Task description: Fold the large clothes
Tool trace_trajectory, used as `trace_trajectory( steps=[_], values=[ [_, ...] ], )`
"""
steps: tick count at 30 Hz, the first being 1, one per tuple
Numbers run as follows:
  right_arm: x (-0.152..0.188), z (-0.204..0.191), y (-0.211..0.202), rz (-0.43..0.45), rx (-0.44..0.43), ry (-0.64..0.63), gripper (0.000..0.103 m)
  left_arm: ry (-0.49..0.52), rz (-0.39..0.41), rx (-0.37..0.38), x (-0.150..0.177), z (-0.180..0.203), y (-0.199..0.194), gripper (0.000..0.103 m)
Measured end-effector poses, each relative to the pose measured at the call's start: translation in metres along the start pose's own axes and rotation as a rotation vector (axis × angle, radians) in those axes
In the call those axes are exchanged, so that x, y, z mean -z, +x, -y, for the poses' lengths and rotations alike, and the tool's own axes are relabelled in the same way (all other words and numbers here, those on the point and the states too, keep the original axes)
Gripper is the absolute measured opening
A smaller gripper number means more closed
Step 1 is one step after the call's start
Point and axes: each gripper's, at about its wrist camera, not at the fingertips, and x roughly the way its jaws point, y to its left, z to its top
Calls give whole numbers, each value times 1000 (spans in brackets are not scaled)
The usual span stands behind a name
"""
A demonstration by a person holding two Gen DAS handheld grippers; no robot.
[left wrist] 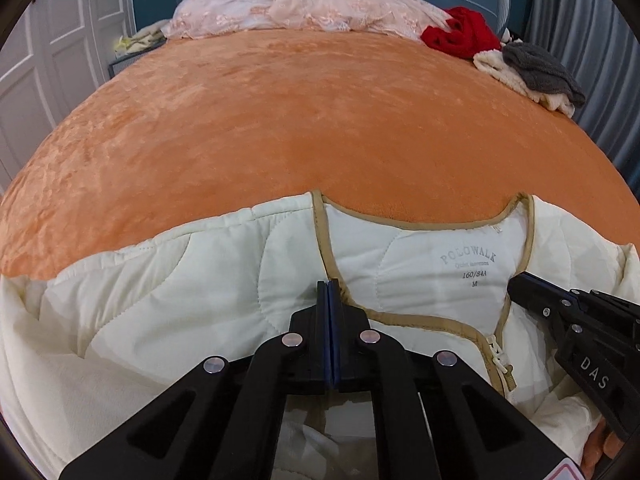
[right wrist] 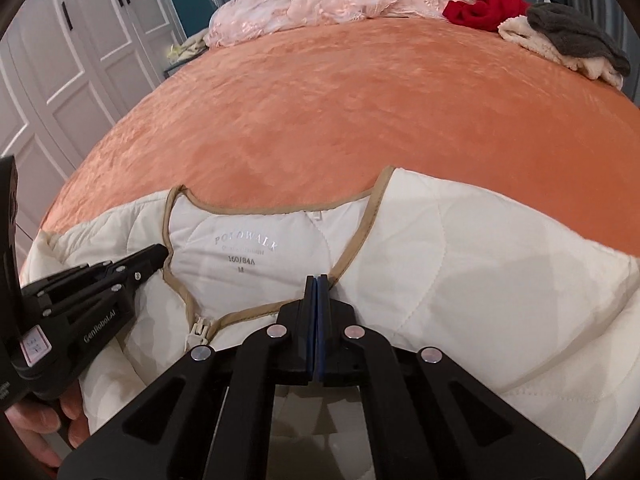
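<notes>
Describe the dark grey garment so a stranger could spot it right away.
Start at the orange blanket covering the bed and look to its far right corner. Beside the red garment, the grey garment lies on top of a fluffy cream one; it is the only dark piece there.

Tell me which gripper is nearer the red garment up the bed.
Right. The right gripper is at the cream jacket's neckline edge on the red garment's side of the bed; the left gripper is at the opposite neckline edge, farther off.

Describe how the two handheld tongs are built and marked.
Both are matte black plastic. The left tongs and right tongs have blue-padded flat fingers driven by linkage arms with round silver rivets. White "GenRobot.AI" lettering and a pink-edged sticker mark the left one; "DAS" marks the right. No cables or sleeves show.
</notes>
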Motion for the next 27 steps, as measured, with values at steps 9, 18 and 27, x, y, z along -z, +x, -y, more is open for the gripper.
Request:
trace_trajectory(
  steps=[9,18,27],
  values=[
    [1,-1,-19,47,11,16,0,19,38,-101,5,8,-17,7],
    [91,26,-152,38,73,17,9,-92,71,-77,76,-28,-141,49],
    [145,56,-198,10,140,117,6,-45,-21,-193,142,-34,-168,52]
  ],
)
